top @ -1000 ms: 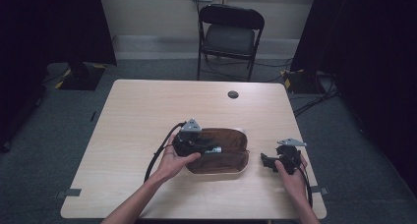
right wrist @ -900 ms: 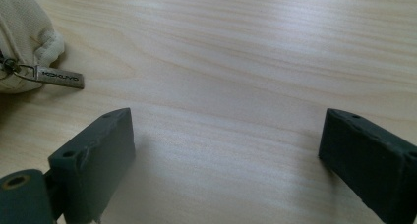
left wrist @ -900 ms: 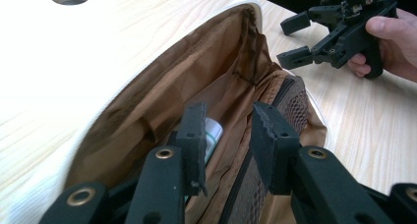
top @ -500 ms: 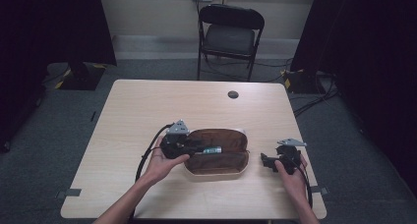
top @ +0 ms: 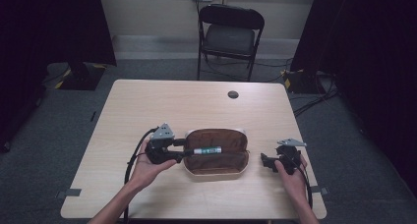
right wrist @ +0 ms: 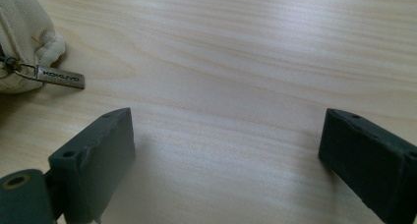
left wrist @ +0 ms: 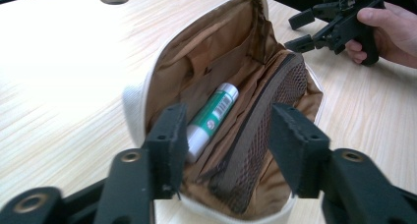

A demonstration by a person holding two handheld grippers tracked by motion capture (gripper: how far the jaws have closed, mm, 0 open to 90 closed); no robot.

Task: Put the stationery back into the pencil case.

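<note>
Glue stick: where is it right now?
The glue stick lies inside the open pouch at the table's near middle. In the left gripper view it sits just ahead of the open left tongs, nearer one jaw.

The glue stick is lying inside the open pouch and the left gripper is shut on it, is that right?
Not quite. The glue stick does lie inside the open pouch, but the left gripper is open, its jaws apart and off the stick, as the left gripper view shows.
</note>
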